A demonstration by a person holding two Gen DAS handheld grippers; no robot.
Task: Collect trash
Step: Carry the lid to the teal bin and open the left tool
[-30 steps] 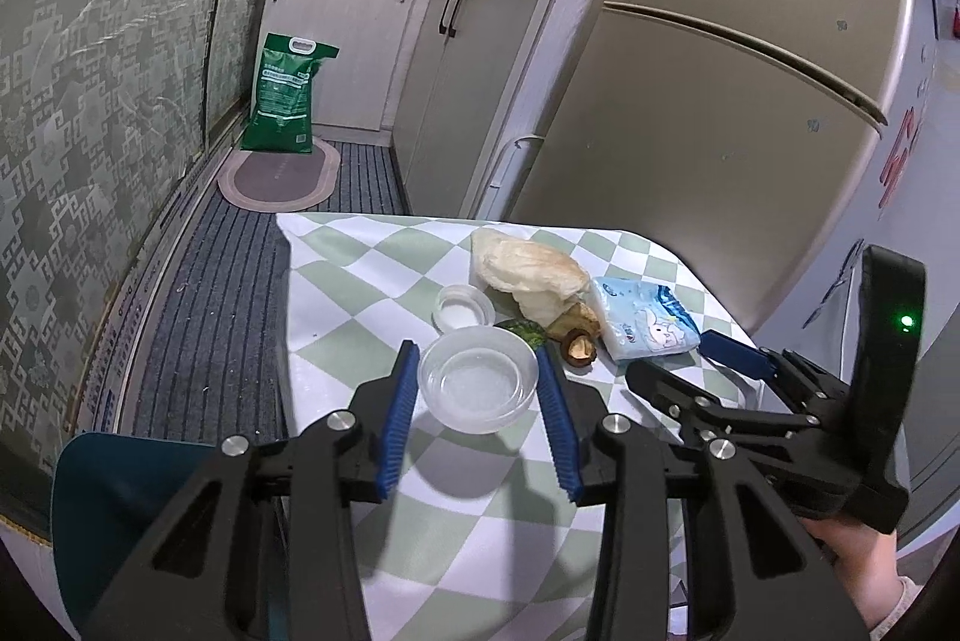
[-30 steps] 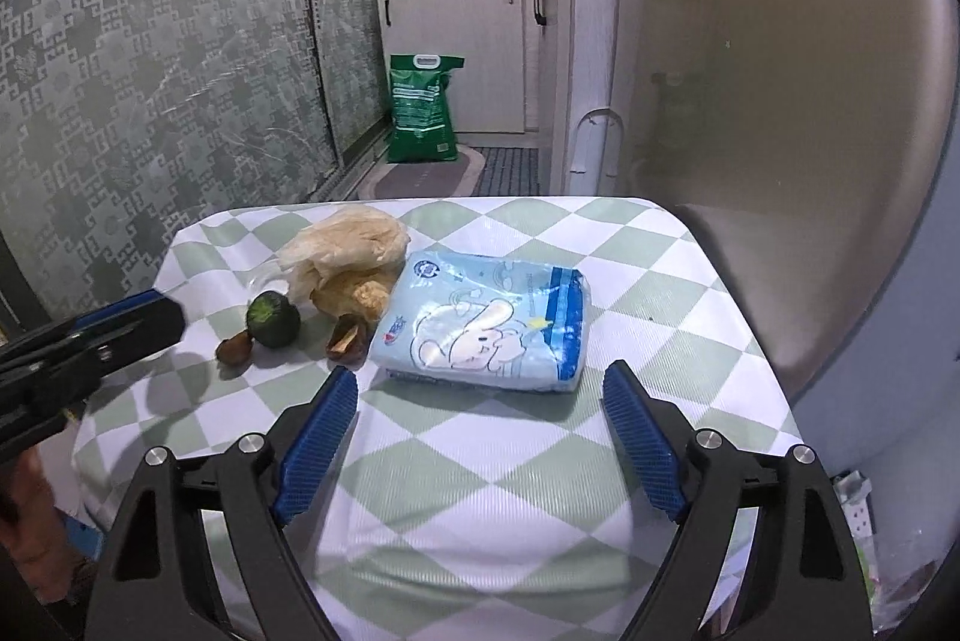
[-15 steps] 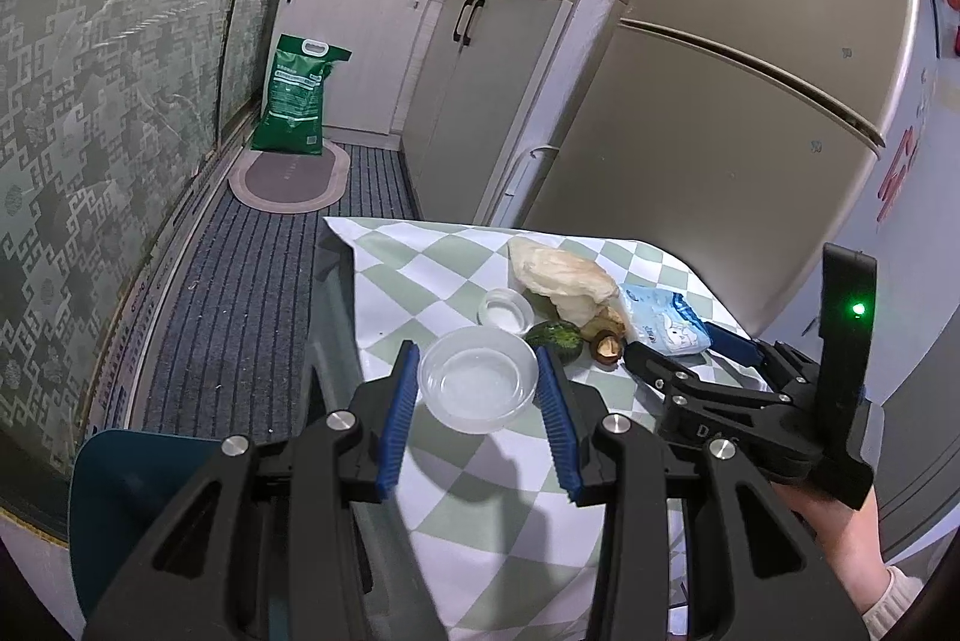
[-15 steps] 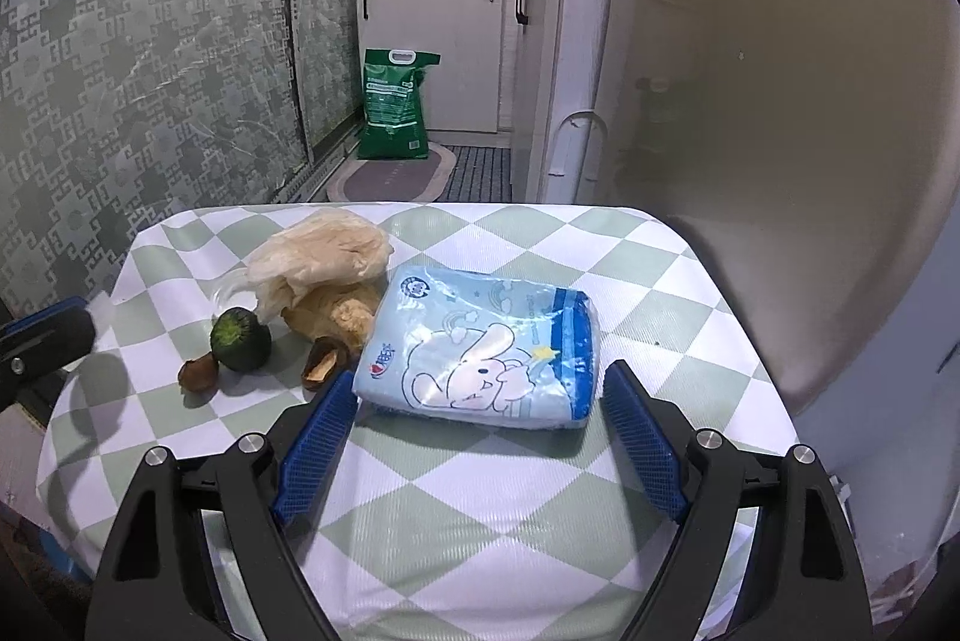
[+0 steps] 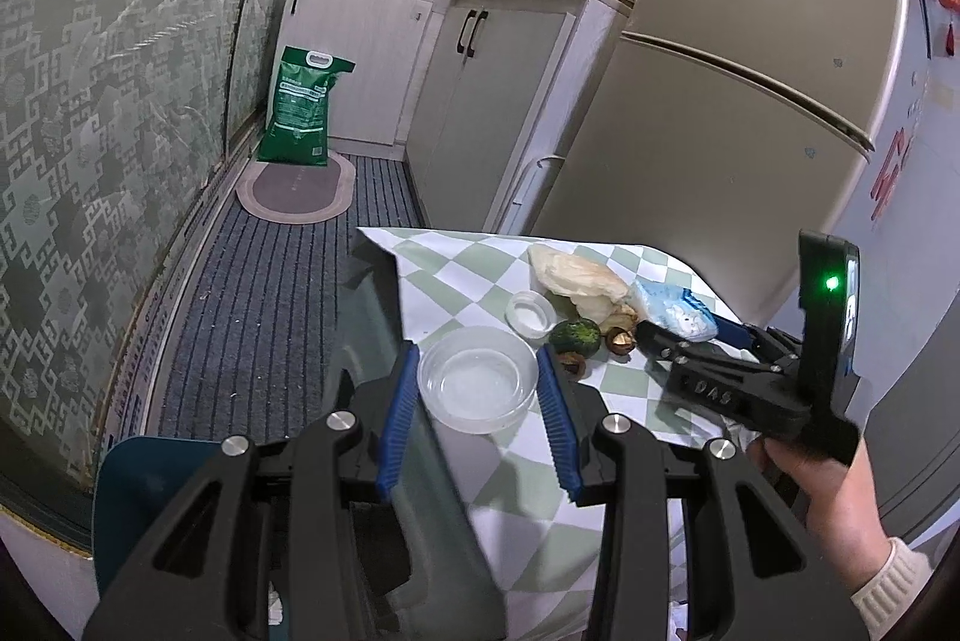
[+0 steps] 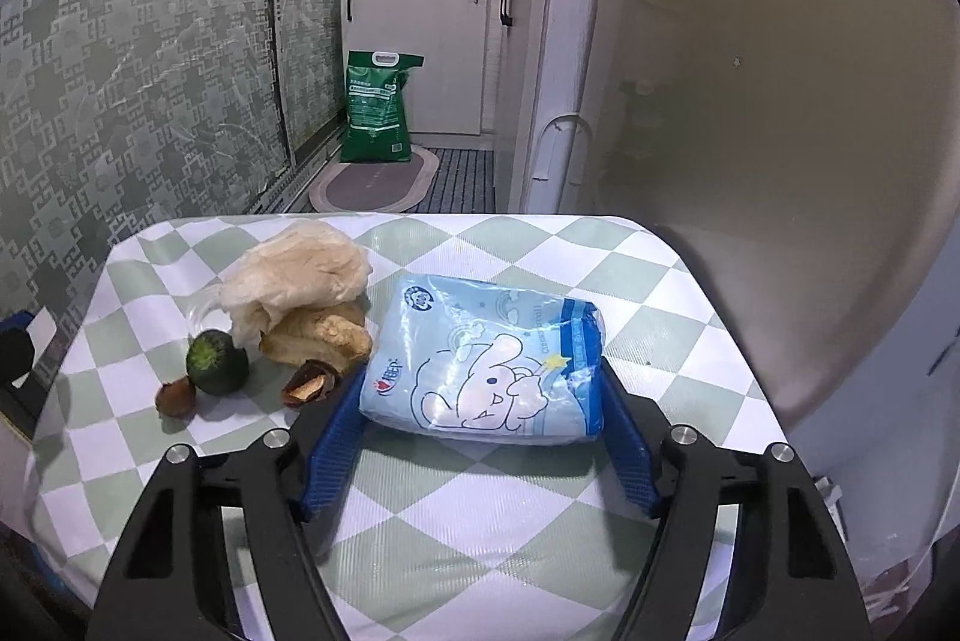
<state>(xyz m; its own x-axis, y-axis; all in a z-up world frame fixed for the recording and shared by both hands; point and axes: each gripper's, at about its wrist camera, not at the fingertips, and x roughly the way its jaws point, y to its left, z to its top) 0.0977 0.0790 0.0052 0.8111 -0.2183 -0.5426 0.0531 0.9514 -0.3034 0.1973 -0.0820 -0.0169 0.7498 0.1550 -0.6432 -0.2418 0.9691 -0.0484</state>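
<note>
A clear plastic bowl sits between the blue pads of my left gripper, which is shut on it and holds it over the left edge of the table. My right gripper reaches around a light blue tissue pack lying on the chequered cloth. Its jaws are closing, one pad at each side of the pack, and the pack looks unsqueezed. Seen from the left wrist, the right gripper is held by a hand at the pack.
Left of the pack lie a crumpled white plastic bag, a tan lump, a green round fruit and brown shell pieces. A small clear lid sits nearby. A fridge stands right of the table.
My left gripper has drawn back with the bowl toward the table's left edge. My right gripper has moved forward around the tissue pack, and its jaws have narrowed.
</note>
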